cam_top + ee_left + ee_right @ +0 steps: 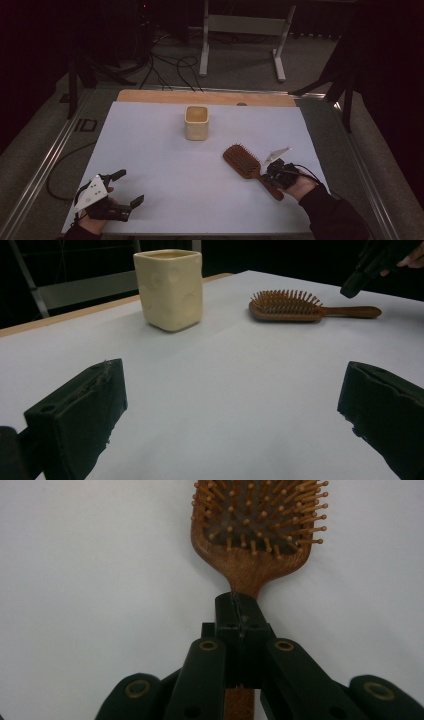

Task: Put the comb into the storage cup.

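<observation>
cup (196, 122): on the white mat (150, 160), toward its far edge, near the middle
hairbrush (243, 161): on the mat, nearer than the cup and to its right, well apart
right gripper (278, 175): over the hairbrush's handle, right of the cup
left gripper (122, 192): near-left of the cup, well apart

Dim, dark-edged high view — only the white table (165, 165) catches light; gripper views are brighter, slightly soft, with faint shadows.
</observation>
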`<state>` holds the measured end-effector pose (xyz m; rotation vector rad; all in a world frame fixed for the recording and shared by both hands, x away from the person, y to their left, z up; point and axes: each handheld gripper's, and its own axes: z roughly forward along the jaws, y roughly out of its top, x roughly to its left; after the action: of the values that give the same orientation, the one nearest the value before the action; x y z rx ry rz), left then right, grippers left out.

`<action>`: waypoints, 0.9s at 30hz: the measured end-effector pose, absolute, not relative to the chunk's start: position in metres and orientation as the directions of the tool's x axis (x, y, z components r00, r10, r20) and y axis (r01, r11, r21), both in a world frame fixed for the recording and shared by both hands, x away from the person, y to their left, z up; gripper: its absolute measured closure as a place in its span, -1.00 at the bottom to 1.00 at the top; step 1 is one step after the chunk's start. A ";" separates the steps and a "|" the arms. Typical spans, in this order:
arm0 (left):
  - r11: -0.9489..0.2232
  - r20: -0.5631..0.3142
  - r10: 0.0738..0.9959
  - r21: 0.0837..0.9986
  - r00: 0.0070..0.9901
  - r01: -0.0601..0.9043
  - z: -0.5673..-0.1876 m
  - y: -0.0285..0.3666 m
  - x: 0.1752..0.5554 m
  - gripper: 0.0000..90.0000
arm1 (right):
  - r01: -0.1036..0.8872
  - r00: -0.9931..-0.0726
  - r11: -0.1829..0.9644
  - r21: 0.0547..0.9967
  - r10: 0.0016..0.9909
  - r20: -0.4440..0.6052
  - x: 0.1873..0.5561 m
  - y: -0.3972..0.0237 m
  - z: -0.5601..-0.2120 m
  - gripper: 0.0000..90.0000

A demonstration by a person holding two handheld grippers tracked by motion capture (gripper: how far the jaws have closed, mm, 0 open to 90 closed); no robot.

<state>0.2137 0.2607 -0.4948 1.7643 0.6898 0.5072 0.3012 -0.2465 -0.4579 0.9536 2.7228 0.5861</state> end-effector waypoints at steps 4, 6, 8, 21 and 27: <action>-0.210 -0.005 0.675 0.957 0.738 0.199 -0.495 0.261 0.214 -1.00 | 0.540 -0.784 0.731 0.417 0.617 -0.065 0.306 -0.246 -0.456 0.88; -0.212 -0.004 0.675 0.957 0.738 0.198 -0.495 0.260 0.214 -1.00 | 0.539 -0.789 0.737 0.407 0.611 -0.063 0.307 -0.245 -0.457 0.78; -0.211 -0.004 0.675 0.957 0.738 0.199 -0.495 0.260 0.214 -1.00 | 0.536 -0.797 0.750 0.388 0.601 -0.060 0.308 -0.243 -0.458 0.64; -0.209 -0.007 0.675 0.957 0.738 0.200 -0.495 0.261 0.214 -1.00 | 0.589 -0.781 0.748 0.307 0.624 -0.020 0.320 -0.239 -0.466 -0.32; -0.208 -0.007 0.674 0.957 0.738 0.200 -0.495 0.261 0.214 -1.00 | 0.616 -0.771 0.742 0.265 0.637 0.010 0.325 -0.238 -0.471 -0.69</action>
<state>0.2142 0.2607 -0.4949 1.7642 0.6900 0.5025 0.3254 -0.2377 -0.4705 1.0289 2.8564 0.3901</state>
